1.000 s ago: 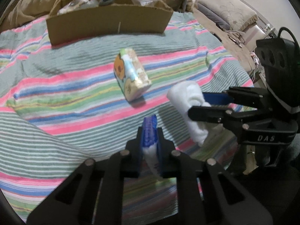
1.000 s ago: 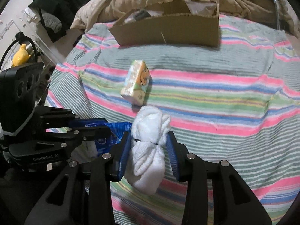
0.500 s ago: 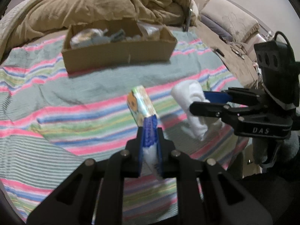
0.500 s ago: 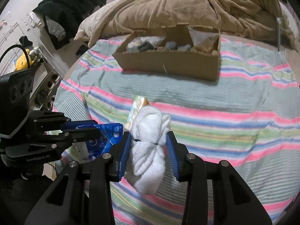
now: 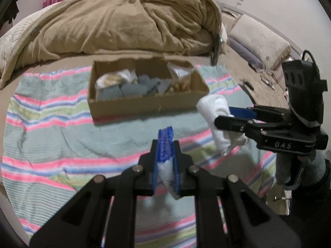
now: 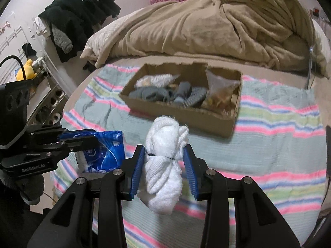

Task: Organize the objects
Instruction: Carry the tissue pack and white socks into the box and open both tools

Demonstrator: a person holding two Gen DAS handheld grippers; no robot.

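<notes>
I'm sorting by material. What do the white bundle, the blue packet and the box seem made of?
White bundle in the right tongs: ribbed knit fabric, matte, likely rolled cotton socks. Blue packet in the left tongs: thin plastic film, glossy and crinkled. Box: plain brown cardboard, dull, with a ragged torn rim.

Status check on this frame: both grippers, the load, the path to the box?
Left gripper shut on blue packet. Right gripper shut on white sock bundle. Cardboard box ahead, partly filled. Nothing between grippers and box.
</notes>
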